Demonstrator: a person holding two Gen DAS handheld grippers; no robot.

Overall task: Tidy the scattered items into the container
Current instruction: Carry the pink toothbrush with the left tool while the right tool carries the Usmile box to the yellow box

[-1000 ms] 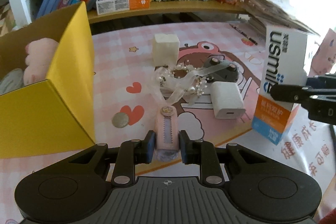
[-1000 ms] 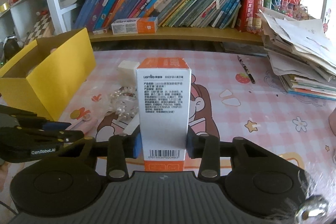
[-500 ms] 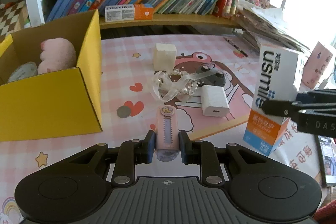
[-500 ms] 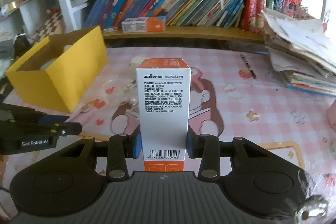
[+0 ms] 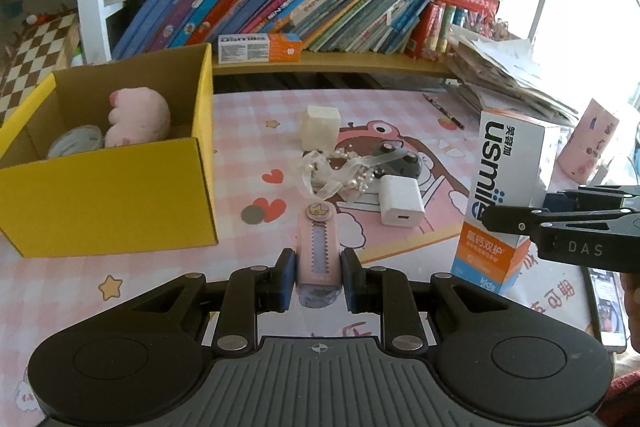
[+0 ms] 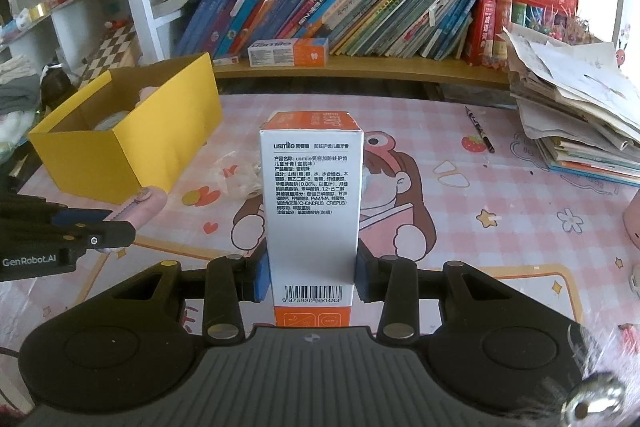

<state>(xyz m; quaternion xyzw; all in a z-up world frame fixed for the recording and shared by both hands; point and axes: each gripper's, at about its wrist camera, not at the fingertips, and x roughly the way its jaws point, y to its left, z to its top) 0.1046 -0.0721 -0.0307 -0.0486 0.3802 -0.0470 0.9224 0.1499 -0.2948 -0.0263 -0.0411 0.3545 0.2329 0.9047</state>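
Observation:
My left gripper (image 5: 318,277) is shut on a pink clip-like case (image 5: 319,247) with a crown badge, held above the pink tablecloth. My right gripper (image 6: 312,281) is shut on a tall white and orange toothpaste box (image 6: 312,195), also seen at the right of the left wrist view as the toothpaste box (image 5: 504,195). The open yellow cardboard box (image 5: 108,195) stands to the left, holding a pink plush toy (image 5: 136,117) and a roll of tape (image 5: 74,143). On the cloth lie a white charger (image 5: 400,206), a pearl and ribbon band (image 5: 340,173), a cream cube (image 5: 320,123), a coin (image 5: 253,215) and a dark grey gadget (image 5: 396,161).
A low shelf (image 5: 332,61) with leaning books and another toothpaste box (image 5: 260,47) runs behind the table. A pile of papers (image 6: 572,107) sits at the right, with a pencil (image 6: 479,129) near it. A pink cup (image 5: 586,143) stands far right, a phone (image 5: 606,303) beneath my right gripper.
Both grippers have risen and pulled back from the table with their loads still held. The left wrist view now looks down into the yellow box and shows more of the shelf.

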